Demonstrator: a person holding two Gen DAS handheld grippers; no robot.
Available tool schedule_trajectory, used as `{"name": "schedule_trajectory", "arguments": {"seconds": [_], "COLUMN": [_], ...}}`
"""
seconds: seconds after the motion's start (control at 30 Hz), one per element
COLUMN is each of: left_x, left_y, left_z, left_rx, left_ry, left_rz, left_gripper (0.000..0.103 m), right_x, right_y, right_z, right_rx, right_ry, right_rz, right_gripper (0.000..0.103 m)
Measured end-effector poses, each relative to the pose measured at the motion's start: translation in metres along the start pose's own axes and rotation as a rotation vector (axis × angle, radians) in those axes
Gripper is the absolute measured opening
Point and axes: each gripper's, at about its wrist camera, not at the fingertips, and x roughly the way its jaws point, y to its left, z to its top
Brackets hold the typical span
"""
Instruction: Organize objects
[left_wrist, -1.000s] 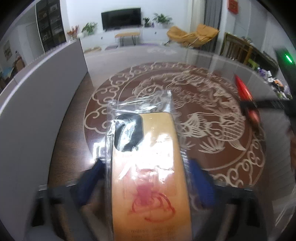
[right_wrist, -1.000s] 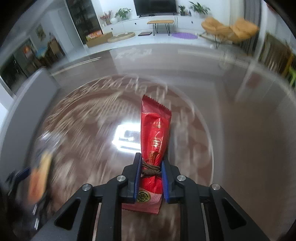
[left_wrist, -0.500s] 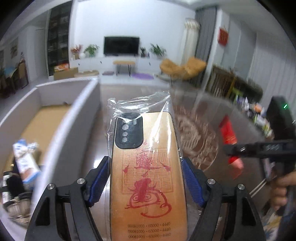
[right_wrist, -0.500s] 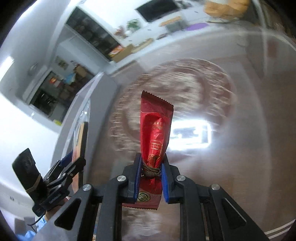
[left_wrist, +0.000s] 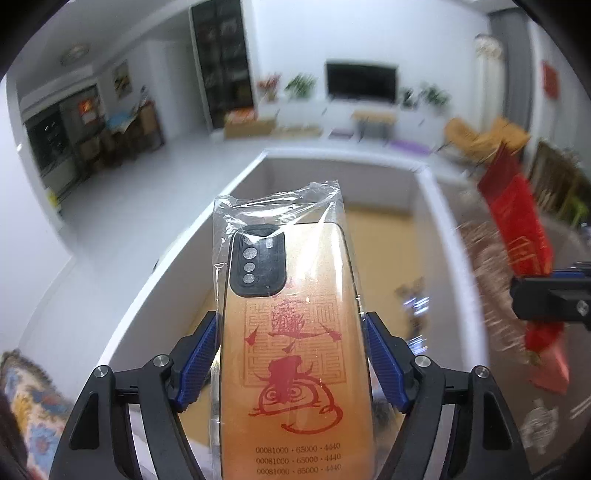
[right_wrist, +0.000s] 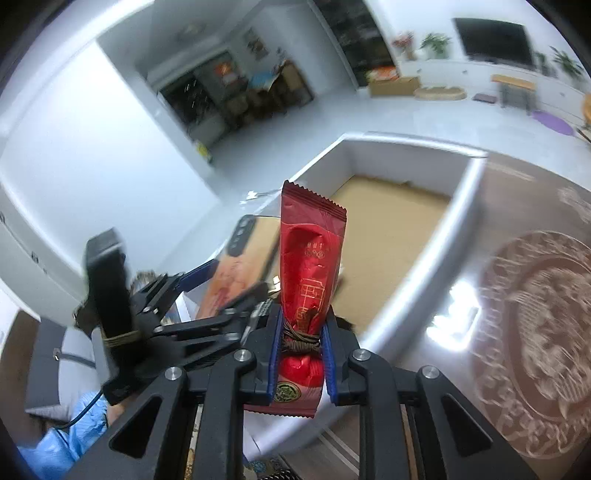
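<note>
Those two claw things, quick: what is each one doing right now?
Left gripper: fingers closed on the bagged phone case.
Right gripper: fingers shut on the red snack packet.

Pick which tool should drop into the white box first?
Left, probably. Its tool holds the bagged phone case over the white box; the right tool's red packet hangs nearer the rim.

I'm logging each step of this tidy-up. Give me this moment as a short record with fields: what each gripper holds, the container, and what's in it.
left gripper: shut on phone case, orange with red print, in a clear bag
right gripper: shut on red packet, held upright
box: white walls, tan floor, open top
box contents: floor partly hidden; small blurred items, cannot identify
position: both items held above the box
table: brown with pale round pattern, right of the box
</note>
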Motion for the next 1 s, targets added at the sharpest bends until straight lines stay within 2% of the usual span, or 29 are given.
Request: {"name": "schedule_trajectory", "arguments": {"seconds": [0.07, 0.13, 0.17, 0.2, 0.3, 0.37, 0.47, 0.6, 0.7, 0.77, 1.0], "left_x": [0.019, 0.027, 0.030, 0.028, 0.021, 0.015, 0.002, -0.023, -0.040, -0.046, -0.058], "left_y": [0.009, 0.013, 0.013, 0.014, 0.009, 0.003, -0.007, -0.014, -0.006, -0.001, 0.000], "left_z": [-0.005, -0.008, -0.009, -0.011, -0.013, -0.011, -0.008, -0.016, -0.026, -0.027, -0.024], "left_rx": [-0.016, -0.026, -0.029, -0.030, -0.019, 0.001, 0.013, -0.026, -0.089, -0.130, -0.157], "left_ry": [0.069, 0.097, 0.097, 0.092, 0.054, 0.030, -0.002, -0.039, -0.051, -0.022, 0.058], "left_rz": [0.015, 0.029, 0.036, 0.040, 0.060, 0.094, 0.153, 0.208, 0.161, 0.106, 0.014], "left_gripper": [0.076, 0.078, 0.083, 0.091, 0.103, 0.103, 0.103, 0.103, 0.103, 0.103, 0.103], "right_x": [0.022, 0.041, 0.046, 0.047, 0.040, 0.033, 0.018, 0.005, -0.005, -0.006, -0.017], "right_y": [0.015, 0.018, 0.018, 0.018, 0.017, 0.019, 0.022, 0.023, 0.021, 0.020, 0.022], "right_z": [-0.002, -0.006, -0.008, -0.010, -0.015, -0.016, -0.020, -0.017, -0.017, -0.016, -0.007], "right_rx": [-0.026, -0.032, -0.022, -0.012, -0.003, -0.011, -0.016, -0.021, -0.028, -0.026, 0.008], "right_ry": [0.034, 0.069, 0.076, 0.071, 0.052, 0.037, 0.013, -0.013, -0.017, -0.011, 0.003], "right_rz": [-0.034, -0.059, -0.066, -0.067, -0.077, -0.108, -0.168, -0.208, -0.242, -0.280, -0.326], "right_gripper": [0.024, 0.050, 0.074, 0.085, 0.086, 0.088, 0.098, 0.099, 0.099, 0.100, 0.100]}}
